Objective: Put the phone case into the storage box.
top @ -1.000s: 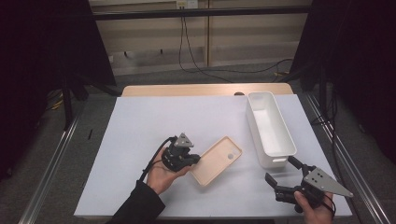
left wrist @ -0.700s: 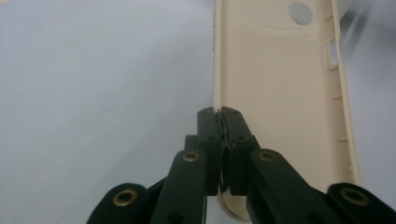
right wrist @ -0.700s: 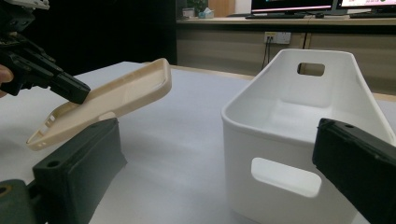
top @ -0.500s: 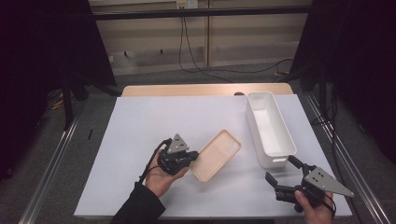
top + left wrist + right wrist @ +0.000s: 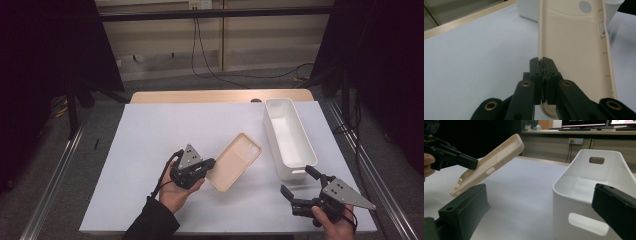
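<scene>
The left gripper (image 5: 209, 163) has its jaws clamped on one thin side wall of a beige phone case (image 5: 234, 161), near the case's bottom end, and holds it lifted off the white table (image 5: 150, 135), over the near middle and closer to the near edge than the far one. The right gripper (image 5: 296, 182) rests by the near right corner with its jaws wide apart and nothing between them. A long white bin (image 5: 288, 136) stands along the table's right edge, just beside the case. The case's long axis runs from the left gripper up and away toward the bin and the far right corner, camera cutout end highest, hollow side turned up. The pinch catches only a narrow strip of flexible wall, so the case could likely twist, sag or slip free; swung sideways, its raised end could knock the bin's rim.
</scene>
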`<state>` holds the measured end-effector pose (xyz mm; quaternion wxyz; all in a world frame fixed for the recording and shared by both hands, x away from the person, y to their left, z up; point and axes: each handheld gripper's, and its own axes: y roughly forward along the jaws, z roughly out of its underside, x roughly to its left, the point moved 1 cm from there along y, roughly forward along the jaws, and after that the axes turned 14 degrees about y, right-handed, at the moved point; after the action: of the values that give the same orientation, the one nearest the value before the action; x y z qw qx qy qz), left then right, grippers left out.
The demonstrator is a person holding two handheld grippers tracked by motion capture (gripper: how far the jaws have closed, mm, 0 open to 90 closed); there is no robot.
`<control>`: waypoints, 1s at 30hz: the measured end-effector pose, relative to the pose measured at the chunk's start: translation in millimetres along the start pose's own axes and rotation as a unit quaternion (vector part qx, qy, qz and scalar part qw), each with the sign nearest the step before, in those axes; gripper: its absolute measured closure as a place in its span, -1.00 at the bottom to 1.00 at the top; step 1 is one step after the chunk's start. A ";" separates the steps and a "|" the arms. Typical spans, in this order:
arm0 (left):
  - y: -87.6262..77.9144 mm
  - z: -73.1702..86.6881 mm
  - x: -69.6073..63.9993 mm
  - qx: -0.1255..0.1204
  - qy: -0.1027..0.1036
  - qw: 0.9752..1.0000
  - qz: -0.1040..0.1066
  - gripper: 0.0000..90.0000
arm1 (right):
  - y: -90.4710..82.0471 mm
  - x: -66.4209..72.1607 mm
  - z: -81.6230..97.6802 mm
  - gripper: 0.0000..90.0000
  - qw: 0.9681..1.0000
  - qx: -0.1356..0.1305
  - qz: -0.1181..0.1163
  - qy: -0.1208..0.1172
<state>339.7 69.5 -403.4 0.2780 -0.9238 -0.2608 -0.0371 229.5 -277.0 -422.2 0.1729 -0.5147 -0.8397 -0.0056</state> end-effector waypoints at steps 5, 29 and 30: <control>0.9 -1.3 -2.1 -0.015 -0.002 1.000 -0.007 0.95 | 3.6 4.0 -5.6 -0.99 1.000 -0.013 0.009 0.005; 19.3 -22.4 -5.0 -0.070 -0.007 0.997 -0.038 0.95 | 60.9 37.1 -35.7 -0.82 1.000 -0.001 -0.029 0.004; 20.3 -24.0 -6.1 -0.074 -0.007 0.996 -0.039 0.95 | 62.8 38.1 -37.2 -0.82 1.000 -0.003 -0.029 0.003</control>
<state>346.4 39.4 -394.5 0.2050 -0.9311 -0.2954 -0.0606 278.8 -221.6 -386.6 0.1732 -0.4907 -0.8538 -0.0145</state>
